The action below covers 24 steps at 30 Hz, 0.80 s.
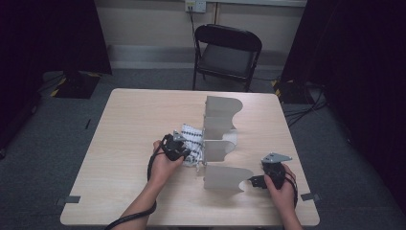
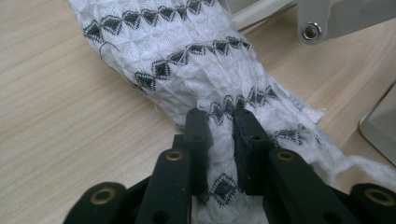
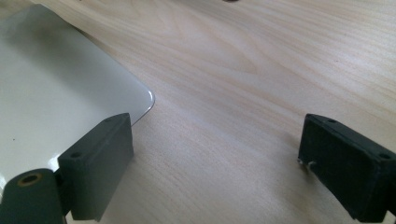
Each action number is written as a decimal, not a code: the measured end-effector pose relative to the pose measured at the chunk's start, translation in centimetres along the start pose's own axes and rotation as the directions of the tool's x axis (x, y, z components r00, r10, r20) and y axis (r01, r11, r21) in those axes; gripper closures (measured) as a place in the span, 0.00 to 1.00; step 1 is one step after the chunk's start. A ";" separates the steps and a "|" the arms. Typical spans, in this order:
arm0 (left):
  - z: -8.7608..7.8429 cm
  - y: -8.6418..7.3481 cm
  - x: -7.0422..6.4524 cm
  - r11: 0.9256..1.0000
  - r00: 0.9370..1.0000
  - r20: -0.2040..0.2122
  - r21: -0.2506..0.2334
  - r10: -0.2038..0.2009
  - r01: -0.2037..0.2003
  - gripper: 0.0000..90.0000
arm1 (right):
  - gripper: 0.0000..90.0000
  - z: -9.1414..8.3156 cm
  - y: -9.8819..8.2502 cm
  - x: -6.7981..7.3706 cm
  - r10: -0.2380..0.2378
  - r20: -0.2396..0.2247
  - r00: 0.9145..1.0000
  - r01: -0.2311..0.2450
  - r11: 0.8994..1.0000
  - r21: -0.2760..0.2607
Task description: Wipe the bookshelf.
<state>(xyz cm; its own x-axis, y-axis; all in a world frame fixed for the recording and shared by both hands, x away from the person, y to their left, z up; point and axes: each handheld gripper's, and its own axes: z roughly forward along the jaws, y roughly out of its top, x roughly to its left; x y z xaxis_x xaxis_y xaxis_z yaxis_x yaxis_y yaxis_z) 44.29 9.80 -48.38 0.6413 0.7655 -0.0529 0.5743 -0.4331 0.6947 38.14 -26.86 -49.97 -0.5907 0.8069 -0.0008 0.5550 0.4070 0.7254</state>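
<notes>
Left gripper [image 2: 220, 122]: jaws pinched on a fold of the cloth, fabric bunched between the pads. In the high view it [image 1: 175, 147] sits near the table's middle, at the cloth's left side, held from below by the left hand [image 1: 163, 165].
Cloth [image 2: 196, 70]: white, waffle-textured, with rows of dark diamond pattern. It lies on the table [image 1: 134, 124] near its middle, just left of the rack; the right end of it [image 1: 194, 141] reaches in between the rack's dividers.
Rack [image 1: 221, 143]: grey, four upright curved dividers in a row running from the far edge toward the near edge, right of the table's middle. Nearest divider [image 1: 225, 178] stands closest to the near edge.
Right gripper [image 3: 212, 154]: jaws wide apart, bare tabletop between them, nothing held. Left jaw rests just beside the rounded corner of a grey divider [image 3: 60, 107]; whether it touches I cannot tell. In the high view it [image 1: 253, 182] lies near the near right corner, pointing at the nearest divider, in the right hand [image 1: 282, 189].
Chair [image 1: 227, 52]: black, folding, beyond the far edge.
</notes>
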 end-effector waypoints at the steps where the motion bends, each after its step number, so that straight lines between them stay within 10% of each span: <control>1: 0.0 0.0 -0.1 1.000 1.000 0.000 0.000 -0.005 0.005 0.88 | 0.10 0.0 0.0 0.0 0.000 0.000 1.000 0.000 1.000 0.000; 12: -3.4 3.0 1.1 0.995 0.999 -0.020 -0.093 -0.044 0.042 0.91 | 0.10 0.0 0.0 0.0 0.000 0.000 1.000 0.000 1.000 0.000; 24: -7.5 10.9 0.8 0.970 0.996 -0.073 -0.232 0.059 -0.075 0.91 | 0.10 0.0 0.0 0.0 0.000 0.000 1.000 0.000 1.000 0.001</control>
<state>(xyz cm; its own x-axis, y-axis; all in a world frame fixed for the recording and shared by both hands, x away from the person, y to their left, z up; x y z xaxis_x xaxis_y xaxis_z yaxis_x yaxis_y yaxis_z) 47.27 9.28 -35.47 0.6355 0.7711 0.0410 0.3908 -0.3669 0.8442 38.15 -26.87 -49.96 -0.5909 0.8068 -0.0005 0.5554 0.4072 0.7251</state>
